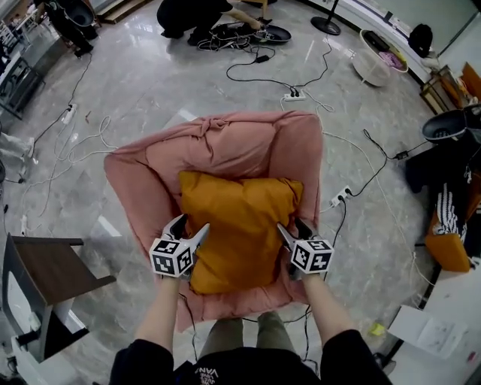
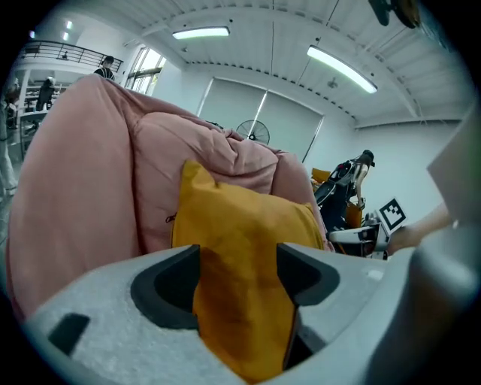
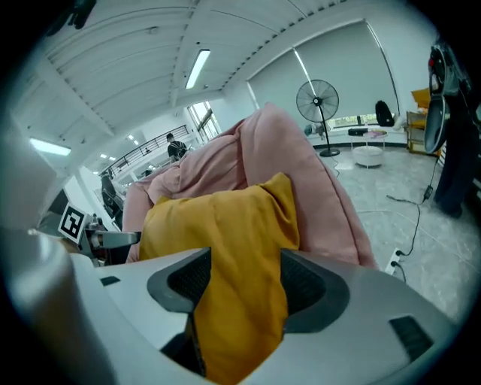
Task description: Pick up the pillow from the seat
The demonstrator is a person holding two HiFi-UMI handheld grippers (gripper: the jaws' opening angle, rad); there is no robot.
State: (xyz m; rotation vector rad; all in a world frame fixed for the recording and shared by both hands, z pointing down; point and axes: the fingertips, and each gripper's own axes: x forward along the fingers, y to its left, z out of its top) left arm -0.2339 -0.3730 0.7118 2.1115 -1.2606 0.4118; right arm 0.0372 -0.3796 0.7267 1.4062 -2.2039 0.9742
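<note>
A mustard-yellow pillow (image 1: 240, 225) leans on the seat of a pink beanbag chair (image 1: 225, 143). My left gripper (image 1: 188, 224) is at the pillow's left edge and my right gripper (image 1: 291, 225) at its right edge. In the left gripper view the pillow (image 2: 240, 248) fills the gap of the left gripper (image 2: 238, 263), whose jaws stand wide. The right gripper view shows the same: pillow fabric (image 3: 233, 248) hangs between the wide jaws of the right gripper (image 3: 244, 274). The pink chair (image 2: 75, 188) (image 3: 316, 188) rises behind the pillow in both gripper views.
A brown side table (image 1: 52, 267) stands at the chair's left. Cables and a power strip (image 1: 294, 96) lie on the grey floor behind. A person (image 1: 195, 19) crouches at the far top. A white basket (image 1: 376, 56) and dark gear (image 1: 443, 162) sit on the right.
</note>
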